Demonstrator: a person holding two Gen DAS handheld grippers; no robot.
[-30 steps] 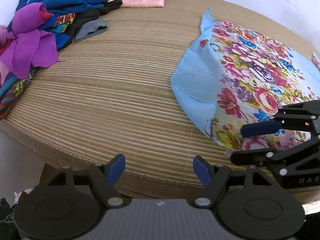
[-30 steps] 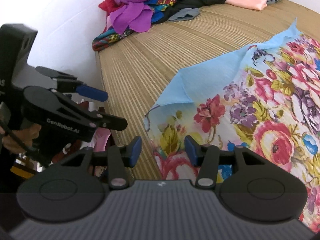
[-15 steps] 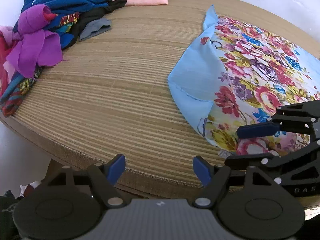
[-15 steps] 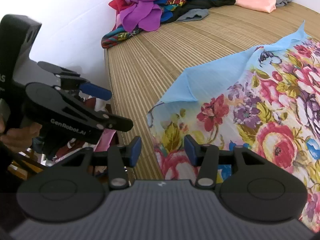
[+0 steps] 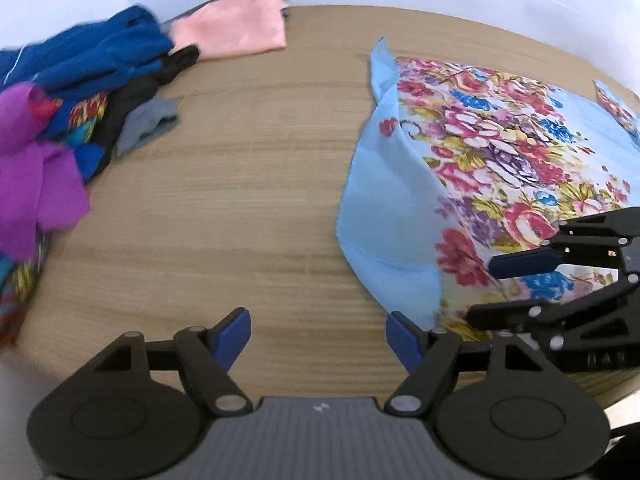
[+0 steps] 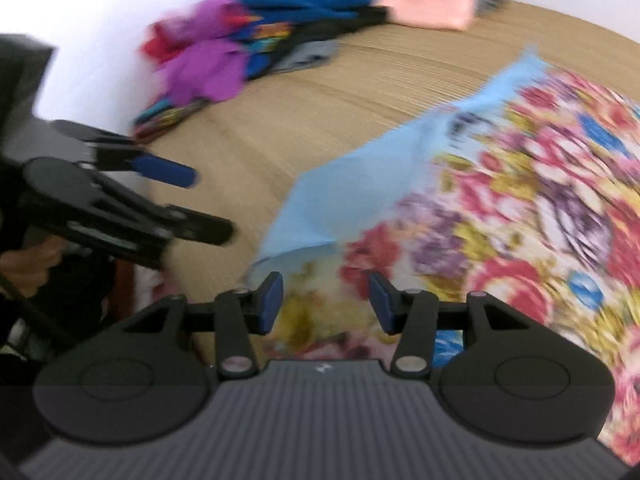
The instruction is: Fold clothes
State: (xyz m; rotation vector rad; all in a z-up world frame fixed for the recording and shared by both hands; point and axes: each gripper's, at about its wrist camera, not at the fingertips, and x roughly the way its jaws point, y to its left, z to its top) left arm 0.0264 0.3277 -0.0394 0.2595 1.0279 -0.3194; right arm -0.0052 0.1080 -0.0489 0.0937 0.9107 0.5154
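Floral cloth [image 6: 500,208] beneath open right tongs [image 6: 326,304]

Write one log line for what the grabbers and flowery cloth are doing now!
left gripper: open, over bare mat | right gripper: open, over floral cloth | cloth: flat, ungripped

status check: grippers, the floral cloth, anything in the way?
Left gripper open, over bare mat. Right gripper open, over floral cloth's near corner, nothing gripped. Cloth spread out, left edge flipped over. Clothes pile off at far corner, path clear.
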